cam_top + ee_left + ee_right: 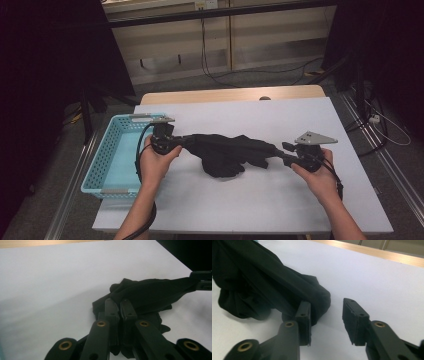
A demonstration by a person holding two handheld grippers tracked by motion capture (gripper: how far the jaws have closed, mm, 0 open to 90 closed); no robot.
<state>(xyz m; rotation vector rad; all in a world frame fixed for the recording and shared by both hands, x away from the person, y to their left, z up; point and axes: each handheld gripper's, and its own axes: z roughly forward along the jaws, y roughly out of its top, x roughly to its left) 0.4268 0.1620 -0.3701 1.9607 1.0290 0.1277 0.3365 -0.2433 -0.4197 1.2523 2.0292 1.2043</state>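
Observation:
A black cloth [225, 152] lies bunched in the middle of the white table and stretches between my two grippers. My left gripper [182, 141] is shut on the cloth's left end; in the left gripper view its jaws [119, 302] stand pressed together with the fabric [150, 290] pinched at their tips. My right gripper [285, 150] is at the cloth's right end. In the right gripper view its jaws [325, 307] stand apart, open. The cloth's end [262, 282] rests against one jaw, and the other jaw is clear of it.
A light blue plastic basket [107, 150] stands at the table's left edge, just behind my left hand. The white table top [250, 200] has free room in front of and behind the cloth. A wooden strip [225, 94] runs along the far edge.

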